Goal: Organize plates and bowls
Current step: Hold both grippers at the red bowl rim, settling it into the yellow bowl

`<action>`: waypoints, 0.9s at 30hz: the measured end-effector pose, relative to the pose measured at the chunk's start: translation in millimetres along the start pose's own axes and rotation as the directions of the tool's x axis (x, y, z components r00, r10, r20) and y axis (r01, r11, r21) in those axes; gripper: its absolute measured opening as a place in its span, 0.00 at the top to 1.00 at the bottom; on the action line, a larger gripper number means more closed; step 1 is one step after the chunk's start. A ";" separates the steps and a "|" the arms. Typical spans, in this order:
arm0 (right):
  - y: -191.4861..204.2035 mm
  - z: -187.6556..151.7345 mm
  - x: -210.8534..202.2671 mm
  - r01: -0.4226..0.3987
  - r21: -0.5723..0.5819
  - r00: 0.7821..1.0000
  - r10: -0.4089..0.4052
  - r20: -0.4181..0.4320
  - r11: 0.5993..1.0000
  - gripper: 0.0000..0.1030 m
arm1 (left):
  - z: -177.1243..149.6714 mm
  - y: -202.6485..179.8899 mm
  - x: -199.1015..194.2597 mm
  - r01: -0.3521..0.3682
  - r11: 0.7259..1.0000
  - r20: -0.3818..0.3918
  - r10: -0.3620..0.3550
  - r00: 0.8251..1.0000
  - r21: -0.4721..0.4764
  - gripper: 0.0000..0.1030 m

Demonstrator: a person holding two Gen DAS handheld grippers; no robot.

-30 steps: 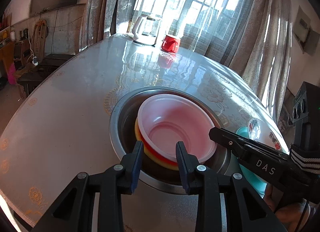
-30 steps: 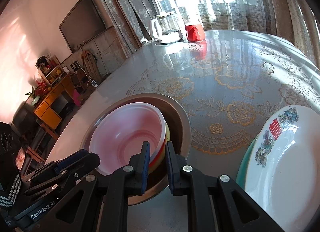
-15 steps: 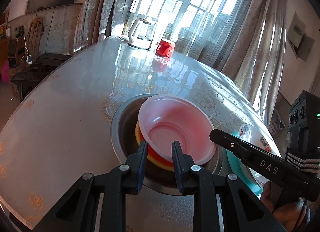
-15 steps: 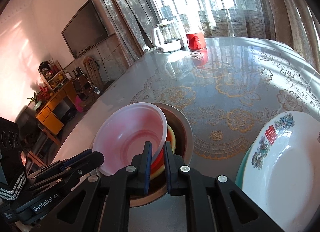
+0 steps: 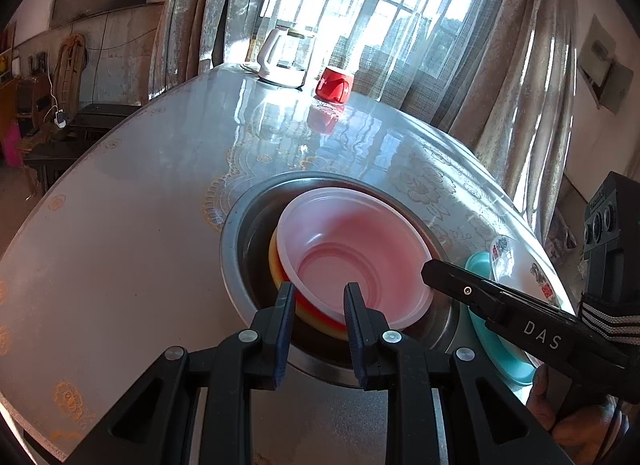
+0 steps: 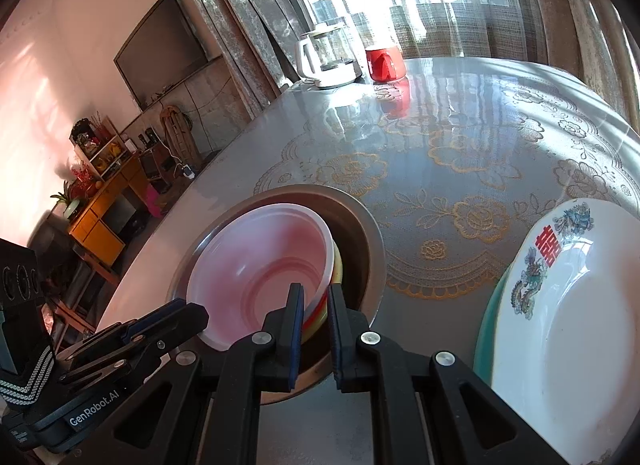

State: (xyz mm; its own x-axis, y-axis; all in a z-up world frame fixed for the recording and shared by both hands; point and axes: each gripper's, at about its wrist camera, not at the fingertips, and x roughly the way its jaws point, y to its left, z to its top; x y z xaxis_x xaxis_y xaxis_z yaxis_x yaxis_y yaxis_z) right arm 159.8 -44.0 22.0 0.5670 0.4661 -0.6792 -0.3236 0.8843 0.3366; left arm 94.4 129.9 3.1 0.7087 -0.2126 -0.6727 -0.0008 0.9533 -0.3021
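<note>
A translucent pink bowl (image 5: 352,253) sits on top of red and yellow bowls (image 5: 316,315), all nested inside a large steel basin (image 5: 240,225). My left gripper (image 5: 318,291) straddles the near rims of the nested bowls, its fingers a small gap apart. My right gripper (image 6: 315,292) closes narrowly on the pink bowl's rim (image 6: 320,261) and the coloured rims below; it also shows at the right of the left wrist view (image 5: 430,267). A white plate with a red character (image 6: 568,297) lies on a teal plate (image 6: 486,329).
The round table (image 6: 460,113) has a glossy cover with a gold floral pattern. A white kettle (image 5: 285,61) and a red mug (image 5: 334,84) stand at the far edge by the curtained window. The table's near edge is close to both grippers.
Both grippers have risen and the nested bowls sit higher in the basin, tilted. The left fingers narrowed, then spread a little again; the right fingers stayed narrow on the rims.
</note>
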 end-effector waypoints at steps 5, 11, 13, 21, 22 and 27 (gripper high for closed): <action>3.5 0.9 2.9 0.018 -0.019 1.000 -0.018 0.005 1.000 0.86 | 1.2 -1.4 1.5 -0.015 1.000 -0.002 0.015 1.000 0.005 0.75; 3.0 1.2 4.4 0.053 -0.034 0.999 -0.052 0.016 0.998 0.87 | 1.2 -7.0 3.2 -0.032 0.999 0.007 0.032 0.999 0.037 0.75; 3.3 2.0 4.4 0.054 -0.038 0.998 -0.054 0.014 0.998 0.87 | 1.9 -5.1 3.9 -0.033 0.999 0.003 0.033 0.999 0.031 0.75; -3.0 3.2 5.3 0.011 0.002 1.000 -0.011 -0.006 1.000 0.85 | -1.3 -7.0 3.3 -0.066 0.997 0.011 0.065 0.998 0.041 0.75; -2.8 2.4 4.7 0.007 0.006 1.000 -0.007 -0.006 1.000 0.85 | -1.7 -7.2 3.6 -0.069 0.997 0.011 0.069 0.998 0.041 0.75; -2.2 2.5 5.0 0.003 0.007 1.000 -0.003 -0.006 1.000 0.84 | -2.8 -7.3 3.3 -0.079 0.996 0.014 0.078 0.997 0.041 0.75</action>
State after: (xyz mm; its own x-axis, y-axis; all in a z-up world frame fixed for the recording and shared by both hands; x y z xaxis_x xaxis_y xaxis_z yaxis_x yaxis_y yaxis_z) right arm 165.2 -43.5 19.5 0.5637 0.4630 -0.6840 -0.3163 0.8860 0.3391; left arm 94.8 121.7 1.2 0.7162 -0.1344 -0.6848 -0.0276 0.9751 -0.2202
